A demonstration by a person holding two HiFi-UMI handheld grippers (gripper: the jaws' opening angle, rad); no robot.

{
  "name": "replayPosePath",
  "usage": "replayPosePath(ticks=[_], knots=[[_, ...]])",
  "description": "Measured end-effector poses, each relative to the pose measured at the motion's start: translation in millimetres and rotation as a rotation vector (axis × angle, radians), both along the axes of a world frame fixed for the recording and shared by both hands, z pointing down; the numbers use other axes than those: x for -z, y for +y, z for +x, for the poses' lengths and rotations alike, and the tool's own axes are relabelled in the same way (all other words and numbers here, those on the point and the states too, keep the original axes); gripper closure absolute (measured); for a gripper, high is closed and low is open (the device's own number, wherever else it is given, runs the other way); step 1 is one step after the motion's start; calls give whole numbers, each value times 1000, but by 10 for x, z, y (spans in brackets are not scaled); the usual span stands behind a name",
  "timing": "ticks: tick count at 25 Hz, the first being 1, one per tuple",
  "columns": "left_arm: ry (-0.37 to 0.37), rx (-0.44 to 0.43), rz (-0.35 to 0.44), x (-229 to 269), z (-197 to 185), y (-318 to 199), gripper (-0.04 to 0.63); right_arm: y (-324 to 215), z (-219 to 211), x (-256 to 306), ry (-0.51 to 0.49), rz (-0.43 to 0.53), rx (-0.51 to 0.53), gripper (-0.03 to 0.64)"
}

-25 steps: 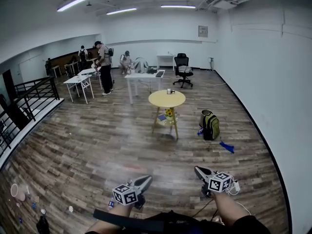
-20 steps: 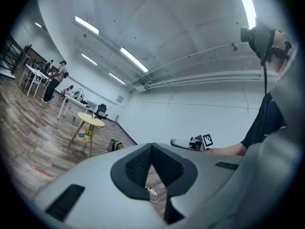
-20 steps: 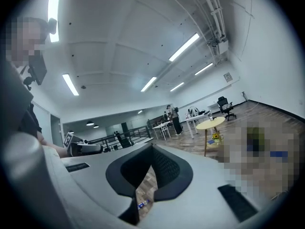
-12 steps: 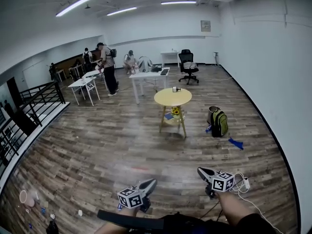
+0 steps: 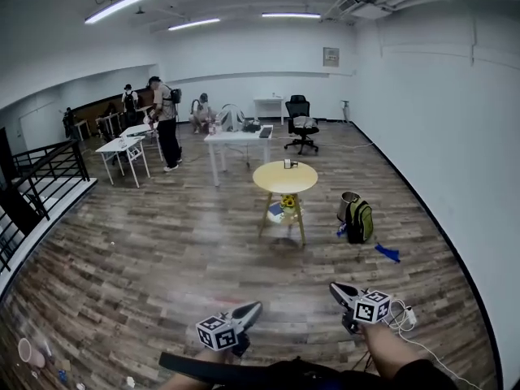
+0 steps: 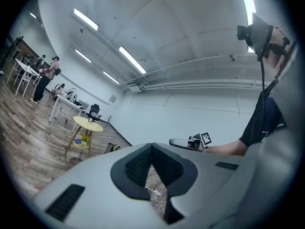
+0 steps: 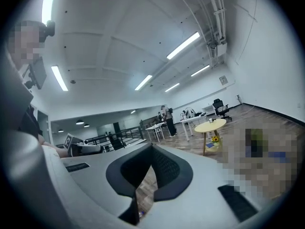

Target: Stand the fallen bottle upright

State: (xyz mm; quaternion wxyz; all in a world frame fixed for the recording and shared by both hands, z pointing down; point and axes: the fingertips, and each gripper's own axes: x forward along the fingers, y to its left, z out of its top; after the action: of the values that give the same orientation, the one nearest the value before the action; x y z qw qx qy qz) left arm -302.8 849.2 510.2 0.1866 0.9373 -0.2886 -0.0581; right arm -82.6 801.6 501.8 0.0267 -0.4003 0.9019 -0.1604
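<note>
I'd judge the approach is only beginning: left tongs (image 5: 255, 307) and right tongs (image 5: 335, 288) are hanging clenched and empty at bottom. I'm seeing no bottle clearly; next is reaching the round surface (image 5: 268, 179) mid-frame.

readable text: none in any view;
wall panel (image 5: 331, 56): on the far wall, above and right of the round yellow table (image 5: 284, 177); too small to read;
left gripper (image 5: 257, 305) cube: black-and-white square markers, pattern only; no letters or digits;
right gripper (image 5: 332, 286) cube: same kind of square markers; no letters or digits;
backpack (image 5: 358, 220): on the floor right of the round yellow table; no brand legible;
small item (image 5: 286, 164): on top of the round yellow table; any print too small to tell
</note>
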Motion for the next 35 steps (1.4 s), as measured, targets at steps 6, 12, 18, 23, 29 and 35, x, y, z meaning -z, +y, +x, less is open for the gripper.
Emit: replayPosePath(ticks=[6, 12, 18, 23, 29, 35], knots=[[10, -40, -20, -102, -446, -483, 588, -367, -540, -126, 21, -25, -13, 629], [14, -59, -57, -169, -320, -919, 588, -817, -412, -149, 17, -47, -30, 629], [-16, -20, -56, -252, 56, -1487, 588, -1522, -97, -303, -11, -52, 20, 629], [-15, 50, -35, -153, 502, -2128, 588, -2248, 304, -194, 8, -32, 98, 629], [19, 103, -22, -44, 1125, -2789, 588, -2928, 866, -34, 23, 3, 150, 629], [14, 102, -41, -46, 1370, -3183, 588, -3357, 1076, -41, 9, -2, 161, 629]])
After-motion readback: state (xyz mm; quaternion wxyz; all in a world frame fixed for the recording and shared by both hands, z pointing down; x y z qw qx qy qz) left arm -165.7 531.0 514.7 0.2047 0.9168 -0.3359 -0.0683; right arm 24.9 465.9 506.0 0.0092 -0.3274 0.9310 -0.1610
